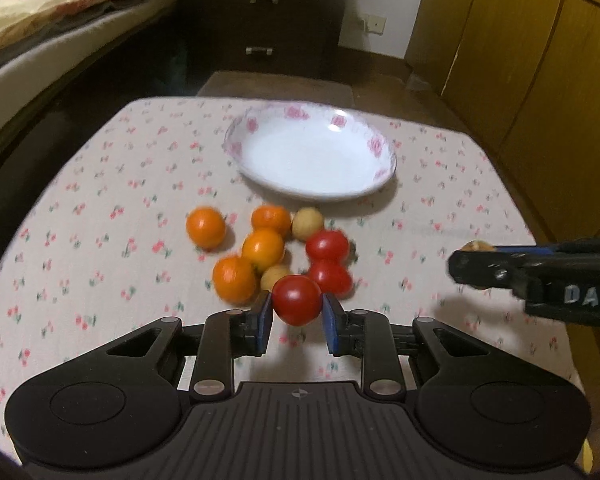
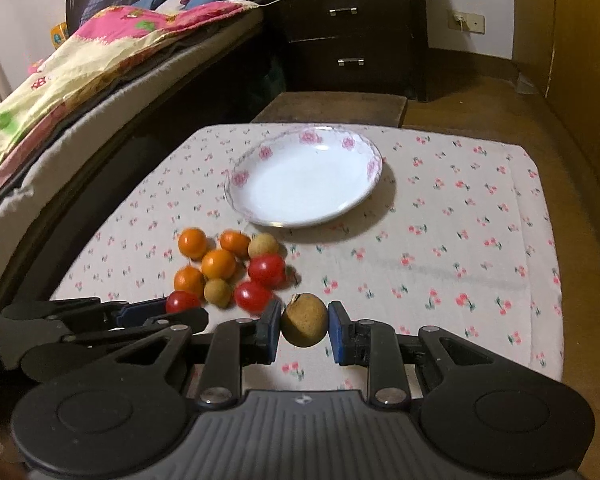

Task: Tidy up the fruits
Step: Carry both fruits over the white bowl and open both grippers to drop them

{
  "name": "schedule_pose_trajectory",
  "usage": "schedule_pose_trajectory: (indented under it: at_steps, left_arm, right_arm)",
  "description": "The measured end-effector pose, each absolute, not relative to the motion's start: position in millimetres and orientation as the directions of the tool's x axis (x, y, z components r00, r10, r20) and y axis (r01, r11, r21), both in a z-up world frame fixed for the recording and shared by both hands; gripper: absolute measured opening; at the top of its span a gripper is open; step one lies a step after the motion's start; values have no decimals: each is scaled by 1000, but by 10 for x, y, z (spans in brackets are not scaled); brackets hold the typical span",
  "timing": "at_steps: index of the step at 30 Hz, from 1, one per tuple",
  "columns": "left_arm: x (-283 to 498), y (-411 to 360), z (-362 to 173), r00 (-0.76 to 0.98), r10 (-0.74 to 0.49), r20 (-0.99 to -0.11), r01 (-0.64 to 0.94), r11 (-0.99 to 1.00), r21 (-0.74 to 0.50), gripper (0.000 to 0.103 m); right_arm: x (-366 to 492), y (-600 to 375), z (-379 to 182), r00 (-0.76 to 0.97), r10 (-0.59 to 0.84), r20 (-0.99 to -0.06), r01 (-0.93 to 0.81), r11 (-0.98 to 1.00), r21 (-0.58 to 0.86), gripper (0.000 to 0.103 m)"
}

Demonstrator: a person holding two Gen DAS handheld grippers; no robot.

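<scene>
A pile of fruit lies on the floral tablecloth: several oranges (image 1: pixel 263 249), two red tomatoes (image 1: pixel 327 245) and tan round fruits (image 1: pixel 308 223). An empty white plate (image 1: pixel 256 126) with pink flowers stands behind the pile. My left gripper (image 1: pixel 296 306) is shut on a red tomato (image 1: pixel 296 299) at the pile's near edge; it also shows in the right wrist view (image 2: pixel 182 301). My right gripper (image 2: pixel 304 322) is shut on a tan round fruit (image 2: pixel 304 320), right of the pile, and appears in the left wrist view (image 1: pixel 476 260).
The table (image 2: pixel 480 208) is covered with a cherry-print cloth. A bed with a colourful blanket (image 2: pixel 100 64) runs along the left. A dark drawer cabinet (image 2: pixel 348 32) stands behind the table, and wooden wardrobe doors (image 1: pixel 520 60) are on the right.
</scene>
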State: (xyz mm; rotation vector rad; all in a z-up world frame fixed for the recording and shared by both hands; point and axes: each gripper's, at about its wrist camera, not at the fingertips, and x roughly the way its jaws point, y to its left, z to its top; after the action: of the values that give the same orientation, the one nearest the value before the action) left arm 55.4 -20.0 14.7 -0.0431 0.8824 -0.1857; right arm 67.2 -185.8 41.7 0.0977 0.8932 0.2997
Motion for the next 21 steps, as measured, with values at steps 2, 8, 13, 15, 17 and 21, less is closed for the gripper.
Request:
schedule_pose_trajectory:
  at_steps: [2, 8, 13, 15, 17, 21]
  left_arm:
    - [660, -197, 178, 624, -185, -760, 142, 982, -122, 34]
    - [1028, -167, 240, 643, -181, -744, 122, 984, -133, 34]
    - [1329, -190, 248, 656, -172, -735, 124, 985, -119, 34]
    - [1437, -194, 241, 659, -168, -733, 122, 986, -117, 34]
    - [1535, -197, 224, 660, -165, -733, 122, 986, -113, 34]
    - [1673, -208, 155, 652, -154, -742, 118, 988, -101, 34]
  right_arm:
    - [778, -1832, 420, 588, 301, -751, -219, 953, 210, 27]
    - [1160, -1758, 428, 598, 302, -743, -226, 952, 205, 27]
    - [1515, -1743, 411, 602, 306, -737, -221, 951, 215, 27]
    - [1656, -1735, 384, 600, 308, -738, -219, 951, 219, 27]
    - [1770, -1716, 354, 598, 304, -741, -223, 952, 211, 27]
    - [1939, -1694, 266, 592, 308, -745, -225, 951, 214, 27]
